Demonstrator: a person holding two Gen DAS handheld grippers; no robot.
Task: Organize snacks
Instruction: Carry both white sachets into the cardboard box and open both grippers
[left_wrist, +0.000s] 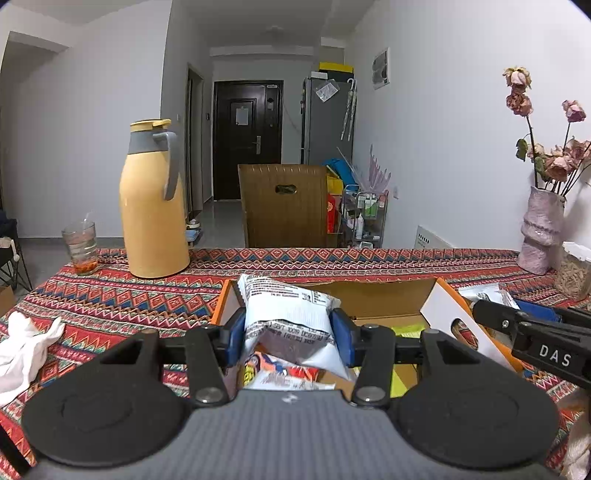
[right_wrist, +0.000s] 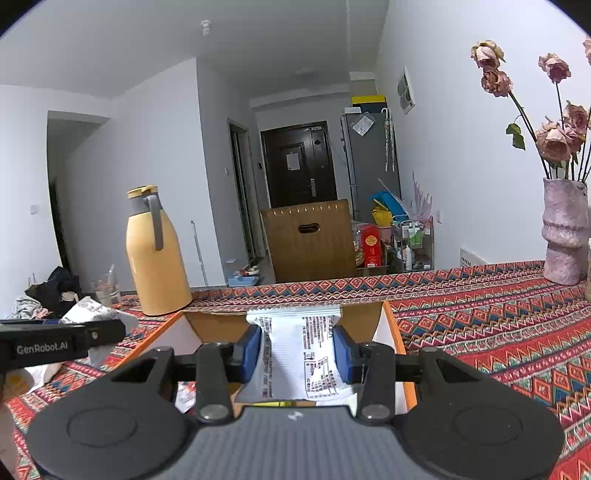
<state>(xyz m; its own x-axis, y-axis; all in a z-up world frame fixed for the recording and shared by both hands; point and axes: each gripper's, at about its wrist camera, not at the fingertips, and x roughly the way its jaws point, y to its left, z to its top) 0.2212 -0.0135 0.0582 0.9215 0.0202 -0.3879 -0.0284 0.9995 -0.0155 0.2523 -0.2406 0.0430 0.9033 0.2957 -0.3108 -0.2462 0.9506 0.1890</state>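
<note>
Left tool (left_wrist: 288, 332) was clenched on a white snack packet (left_wrist: 291, 314), its blue pads pressing the crumpled packet from both sides, held above the open cardboard box (left_wrist: 443, 306). Right tool (right_wrist: 297, 349) was likewise clamped on a second white packet (right_wrist: 299, 350), also poised over the box (right_wrist: 388, 325). The box sat on the patterned worktop (left_wrist: 110, 295), in front of the yellow thermos (left_wrist: 153, 203).

Progress, judged: partway. Several snacks already lay inside the box, among them a colourful wrapper (left_wrist: 280, 369) and something yellow-green (left_wrist: 406, 328). Neither held packet was yet set down. At least one more packet-like item (left_wrist: 484, 291) lay on the worktop beside the box's right wall; whether it belongs to the task I could not tell.

Remaining: lower and release both packets, then collect any strays.
</note>
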